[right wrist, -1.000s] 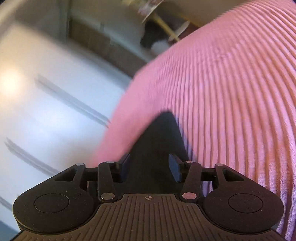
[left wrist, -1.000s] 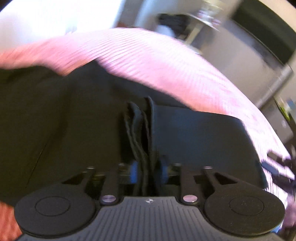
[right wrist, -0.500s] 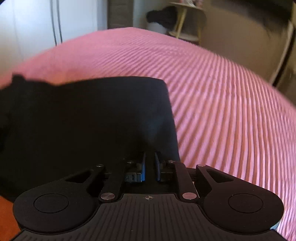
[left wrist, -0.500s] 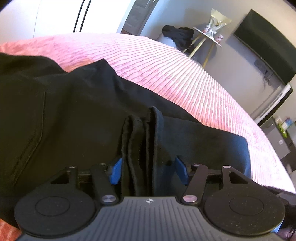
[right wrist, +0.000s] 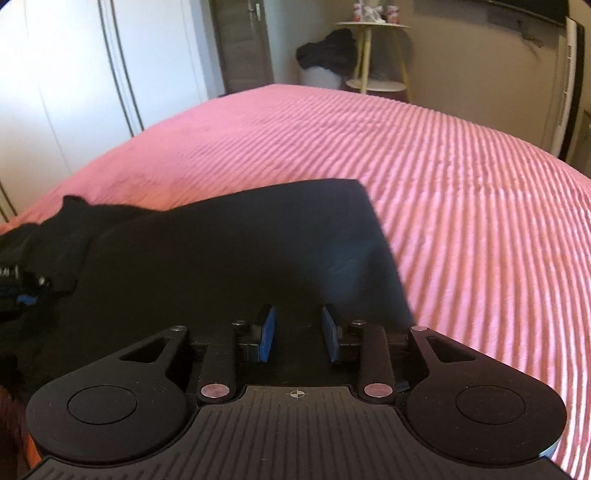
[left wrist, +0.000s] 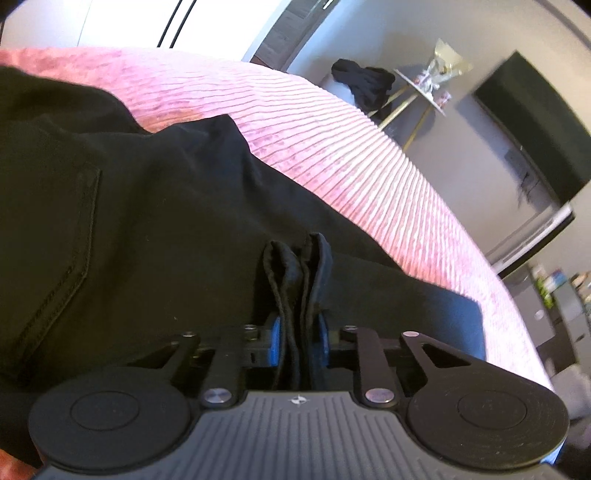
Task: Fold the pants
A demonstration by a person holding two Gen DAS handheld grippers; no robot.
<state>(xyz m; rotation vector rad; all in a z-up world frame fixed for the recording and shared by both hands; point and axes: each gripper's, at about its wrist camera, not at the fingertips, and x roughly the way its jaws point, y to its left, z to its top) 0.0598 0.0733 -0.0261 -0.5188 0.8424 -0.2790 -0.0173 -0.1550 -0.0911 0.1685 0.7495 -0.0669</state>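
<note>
— Blue pads on the left gripper (left wrist: 298, 330) are closing on a bunched ridge of the black cotton pants (left wrist: 155, 229); several layers of hem stand pinched between the jaws. How would you carry this step?

— Keep that pinch firm until every layer is caught (a loose one would slide out and spoil the edge). Then I would lift only a little and lay the fold over flat, judging by how the cloth lies.

— And the right gripper (right wrist: 298, 330)?

— Its jaws are opening, the blue pads apart with black cloth under them, not pressed. It looks to be letting go of the leg end. I would clear it straight off so it drags nothing.

— Where do the pants lie?

— Spread on the pink ribbed bedspread (right wrist: 461, 192), near the front edge, with the squared leg end toward the middle of the bed.

— What does one view give that the other lacks?

— The left wrist view shows the stitched back pocket (left wrist: 70, 243) and the stacked hems in the pinch; neither shows from the right. The right wrist view shows the clean square corner of the leg end (right wrist: 354, 184), and the other gripper's blue pad at the far left edge. Both catch the round side table (right wrist: 373, 27) by the wall.
</note>
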